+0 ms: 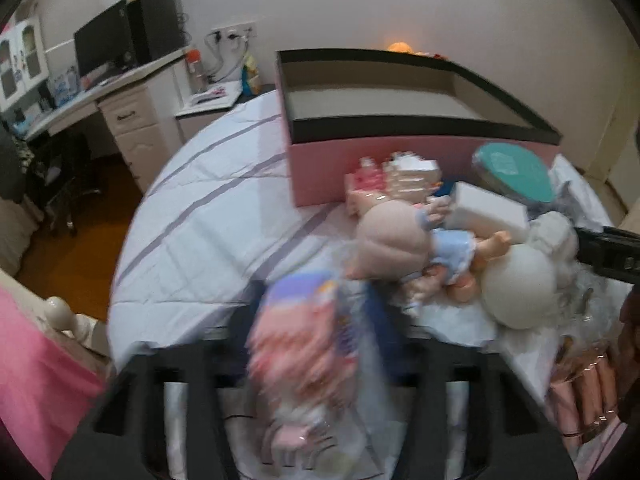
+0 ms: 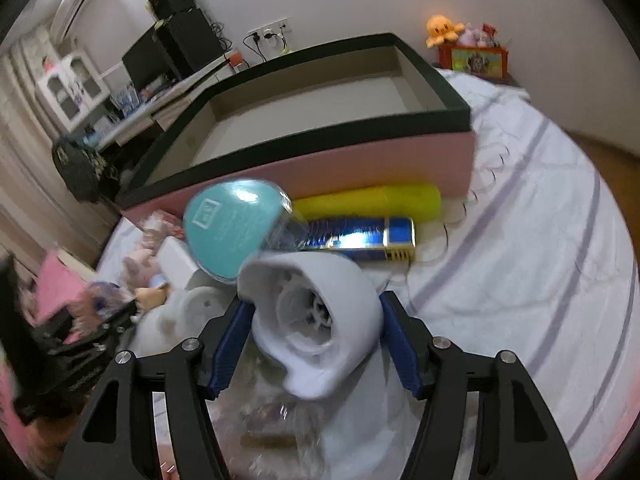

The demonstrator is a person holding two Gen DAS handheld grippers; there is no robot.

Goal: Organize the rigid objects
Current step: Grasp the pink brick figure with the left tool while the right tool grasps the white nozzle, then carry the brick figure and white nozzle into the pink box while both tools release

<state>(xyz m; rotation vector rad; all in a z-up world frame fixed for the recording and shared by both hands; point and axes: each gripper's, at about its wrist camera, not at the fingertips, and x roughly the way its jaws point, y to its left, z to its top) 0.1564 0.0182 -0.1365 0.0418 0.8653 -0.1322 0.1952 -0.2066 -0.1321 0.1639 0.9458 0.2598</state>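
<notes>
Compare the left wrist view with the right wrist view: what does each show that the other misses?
Only the left wrist view shows the left gripper clamped on a blurred pink and purple packet, plus the doll in a blue dress.

Only the right wrist view shows the right gripper clamped on a white rounded device, the yellow cylinder, the blue and gold box and the orange octopus plush.

Both show the pink storage box with its dark rim, nothing visible inside, the teal disc and the striped bedsheet.
</notes>
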